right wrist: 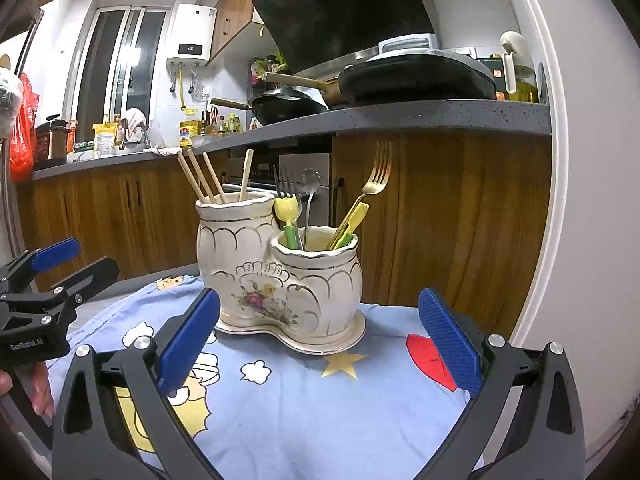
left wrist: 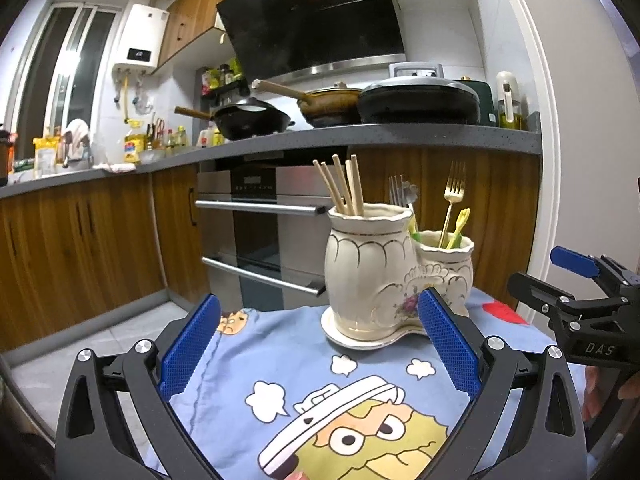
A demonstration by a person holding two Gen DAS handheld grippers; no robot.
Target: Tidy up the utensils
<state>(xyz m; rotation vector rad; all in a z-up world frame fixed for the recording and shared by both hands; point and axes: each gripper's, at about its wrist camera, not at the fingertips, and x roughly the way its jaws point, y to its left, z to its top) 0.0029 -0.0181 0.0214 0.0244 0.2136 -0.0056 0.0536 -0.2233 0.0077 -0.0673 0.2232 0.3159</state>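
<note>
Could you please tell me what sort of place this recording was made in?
It looks like a home kitchen: a range hood hangs over pans on the grey countertop, with a built-in oven below and a wall water heater beside the window.

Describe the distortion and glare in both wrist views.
Left wrist view: fisheye bends the grey stone countertop and white door frame; dark vignette corners. Right wrist view: same bowing; the frame glares bright, and the cream ceramic utensil holder is sharp.
</note>
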